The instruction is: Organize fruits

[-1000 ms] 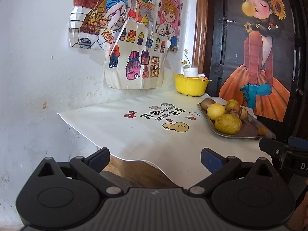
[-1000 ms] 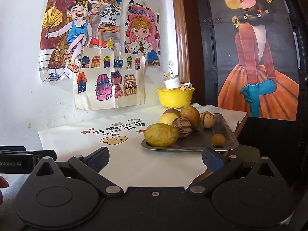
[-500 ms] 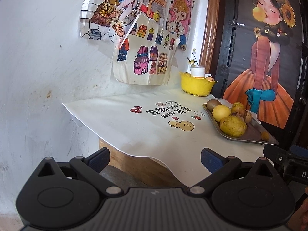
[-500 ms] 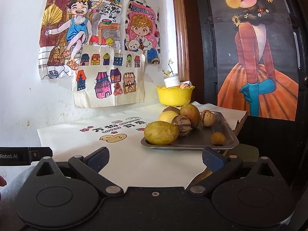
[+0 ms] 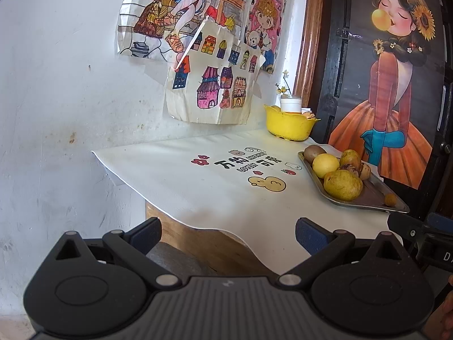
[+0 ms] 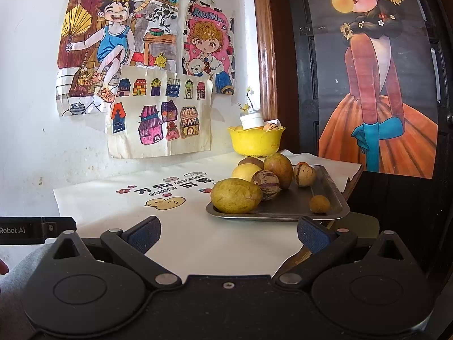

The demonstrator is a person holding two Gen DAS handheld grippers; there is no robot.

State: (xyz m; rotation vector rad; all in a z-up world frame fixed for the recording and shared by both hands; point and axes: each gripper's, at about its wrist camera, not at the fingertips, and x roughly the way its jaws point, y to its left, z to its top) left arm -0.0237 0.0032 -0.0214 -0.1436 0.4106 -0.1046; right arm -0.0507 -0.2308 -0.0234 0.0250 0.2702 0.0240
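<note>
hovering short of the table's near edge, left gripper [image 5: 228, 232] with fingers spread wide, nothing between them. right gripper [image 6: 228, 231] likewise wide apart and empty, facing the metal tray [image 6: 331, 198] just ahead.

tray sits on the white printed cloth [image 6: 175, 226] toward the table's right side. on it: big green-yellow fruit [image 6: 236, 195] at the near left corner, touching a purple-striped fruit [image 6: 266, 184]; behind these a yellow round fruit [image 6: 246, 171], a brown-green oval fruit [image 6: 279, 170] and a brown kiwi-like fruit [image 6: 250, 160] farthest back. another striped fruit [image 6: 304, 174] stands a little apart to the right. small orange-brown fruit [image 6: 319, 204] alone near the front right rim.

yellow bowl [image 6: 256, 141] behind the tray, by the wall; holds a white jar [image 6: 252, 119] with a flower sprig and one striped fruit [image 6: 271, 127], other contents unclear.

coloured drawings [image 6: 136, 70] taped to the wall above. from the left wrist view, tray [image 5: 368, 198] lies to the right.
</note>
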